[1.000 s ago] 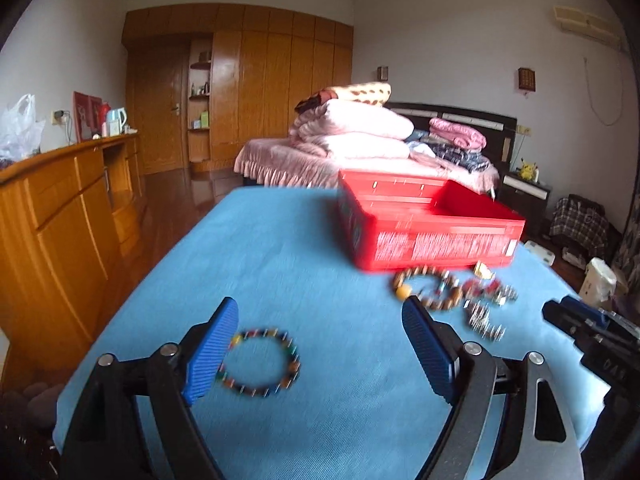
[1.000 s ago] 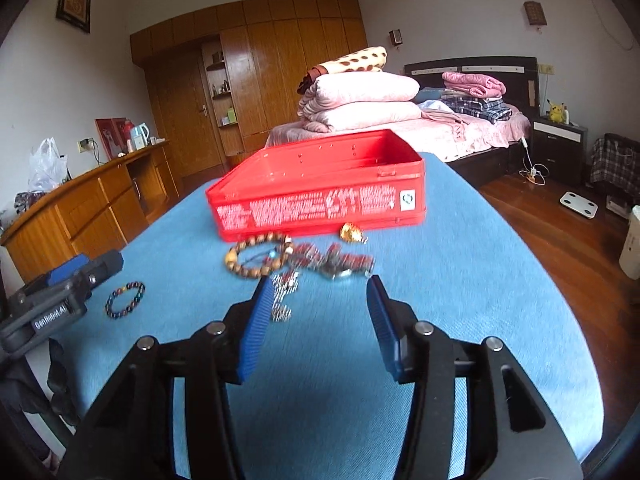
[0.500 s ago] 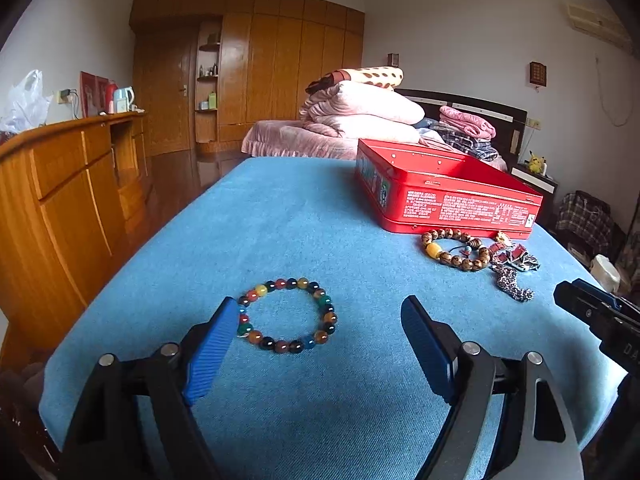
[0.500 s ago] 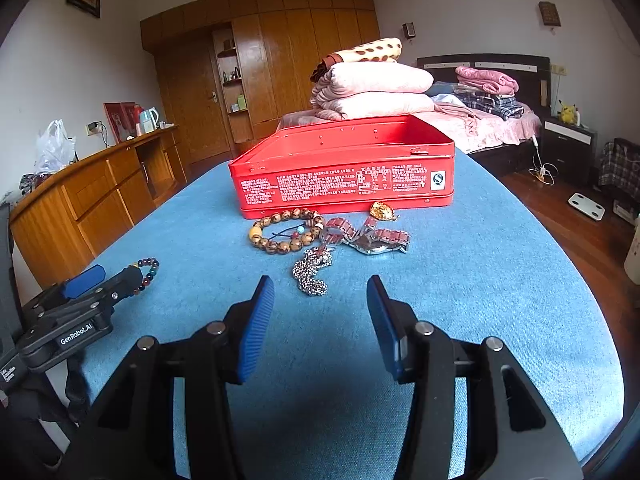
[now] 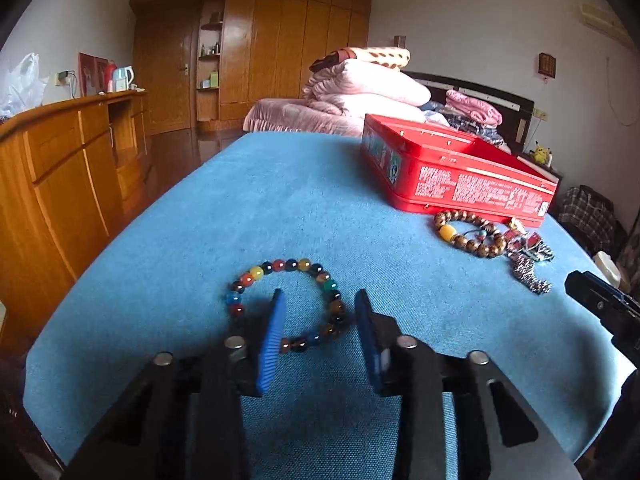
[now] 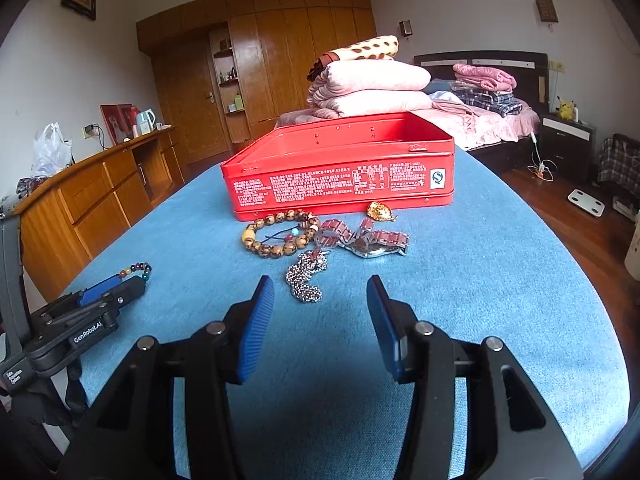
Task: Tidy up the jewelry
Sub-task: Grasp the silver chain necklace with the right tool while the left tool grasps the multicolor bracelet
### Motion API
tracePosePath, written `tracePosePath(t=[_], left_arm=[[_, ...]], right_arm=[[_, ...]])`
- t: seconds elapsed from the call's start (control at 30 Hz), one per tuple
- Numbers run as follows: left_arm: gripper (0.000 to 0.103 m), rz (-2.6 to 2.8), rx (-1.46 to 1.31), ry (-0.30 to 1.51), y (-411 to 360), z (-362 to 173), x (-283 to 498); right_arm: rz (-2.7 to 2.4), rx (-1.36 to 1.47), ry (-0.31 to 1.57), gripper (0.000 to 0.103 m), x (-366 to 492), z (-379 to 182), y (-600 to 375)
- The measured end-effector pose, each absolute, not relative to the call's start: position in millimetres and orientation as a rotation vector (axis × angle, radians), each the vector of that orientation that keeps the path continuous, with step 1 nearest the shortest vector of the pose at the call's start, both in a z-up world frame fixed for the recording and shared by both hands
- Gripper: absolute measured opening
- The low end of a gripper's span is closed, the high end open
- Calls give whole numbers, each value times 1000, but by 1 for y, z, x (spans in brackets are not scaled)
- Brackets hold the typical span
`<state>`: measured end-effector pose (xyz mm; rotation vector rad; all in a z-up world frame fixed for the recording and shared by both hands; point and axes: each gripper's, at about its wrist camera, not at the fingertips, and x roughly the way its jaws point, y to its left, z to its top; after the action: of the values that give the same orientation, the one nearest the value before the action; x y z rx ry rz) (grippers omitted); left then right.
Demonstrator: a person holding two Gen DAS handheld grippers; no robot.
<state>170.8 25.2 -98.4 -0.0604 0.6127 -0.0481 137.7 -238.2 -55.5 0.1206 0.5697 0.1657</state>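
A bracelet of coloured beads [image 5: 280, 268] lies on the blue cloth, also seen as coloured beads [image 6: 136, 269] in the right wrist view. My left gripper [image 5: 320, 312] is low over it and its jaws are closing. One finger stands inside the ring and the other outside, with the ring's right arc between them and no pad pressing on it. My right gripper [image 6: 320, 300] is open and holds nothing, just short of a silver chain [image 6: 306, 280]. Beyond lie a wooden bead bracelet [image 6: 280, 236], a red-banded watch [image 6: 364, 240], a gold pendant [image 6: 380, 212] and the open red tin [image 6: 340, 176].
The blue cloth table [image 5: 240, 208] drops off at its left and near edges. A wooden sideboard [image 5: 60, 168] runs along the left wall. A bed with folded bedding [image 6: 368, 84] stands behind the table. The right gripper's tip [image 5: 588, 288] shows at the right edge of the left wrist view.
My left gripper has sunk toward the coloured bracelet and its jaws have narrowed from wide to straddling the ring's right side. The right gripper's opening is unchanged.
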Motion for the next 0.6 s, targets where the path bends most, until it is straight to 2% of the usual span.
tracePosePath(t=[0.1, 0.17, 0.23, 0.6], left_arm=[[28, -30, -36, 614, 22, -99, 171], [15, -36, -32, 619, 21, -100, 171], [8, -37, -36, 617, 20, -100, 171], [8, -54, -82, 617, 25, -99, 172]], right_arm=[[167, 122, 575, 47, 140, -57, -237], [166, 121, 577, 47, 142, -58, -237], [167, 115, 585, 47, 144, -58, -236], [212, 56, 674, 48, 171, -57, -216]])
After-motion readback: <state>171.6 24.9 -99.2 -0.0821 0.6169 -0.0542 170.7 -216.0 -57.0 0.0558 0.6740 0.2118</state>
